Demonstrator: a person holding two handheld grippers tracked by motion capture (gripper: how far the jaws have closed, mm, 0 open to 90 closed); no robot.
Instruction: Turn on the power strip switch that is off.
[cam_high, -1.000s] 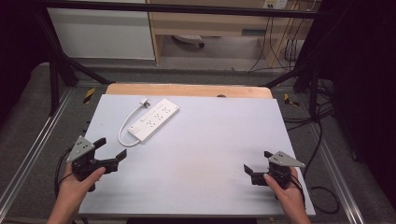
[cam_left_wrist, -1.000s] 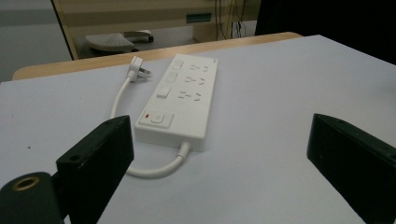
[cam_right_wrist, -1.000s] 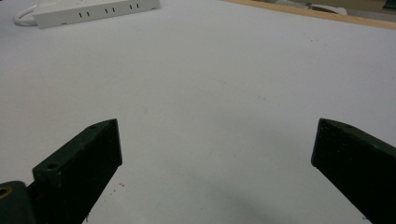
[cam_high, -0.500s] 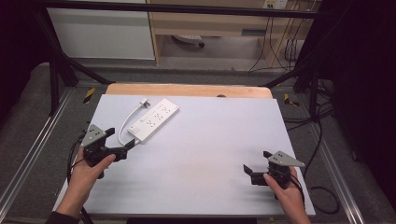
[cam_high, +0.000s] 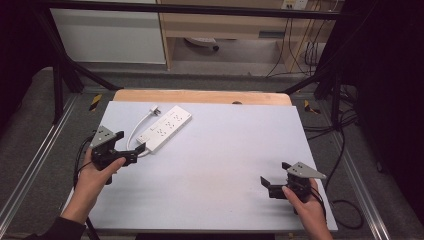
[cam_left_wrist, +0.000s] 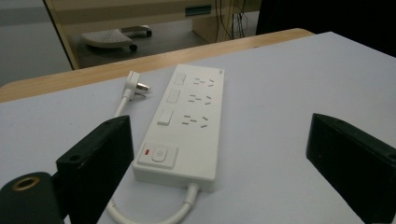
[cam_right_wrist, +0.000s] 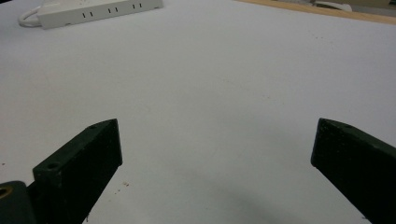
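A white power strip (cam_high: 165, 127) lies at an angle on the back left of the white table top (cam_high: 225, 165), its cord looping round to a plug (cam_high: 155, 109) lying flat beside it. My left gripper (cam_high: 131, 142) is open, just short of the strip's near end where the cord comes out. In the left gripper view the strip (cam_left_wrist: 187, 121) with its power button sits between and beyond the open jaws of my left gripper (cam_left_wrist: 218, 119), and the plug (cam_left_wrist: 135, 85) is farther back. My right gripper (cam_high: 274, 175) rests open at the front right, holding nothing.
A wooden strip (cam_high: 200, 96) borders the table's far edge. Black frame legs and cables stand on the grey floor around it. In the right gripper view, bare white table lies ahead of my right gripper (cam_right_wrist: 217, 123), with the power strip (cam_right_wrist: 93, 11) far off at the top left.
My left gripper has moved forward and to the right, up to the near end of the power strip. The right gripper has stayed put.
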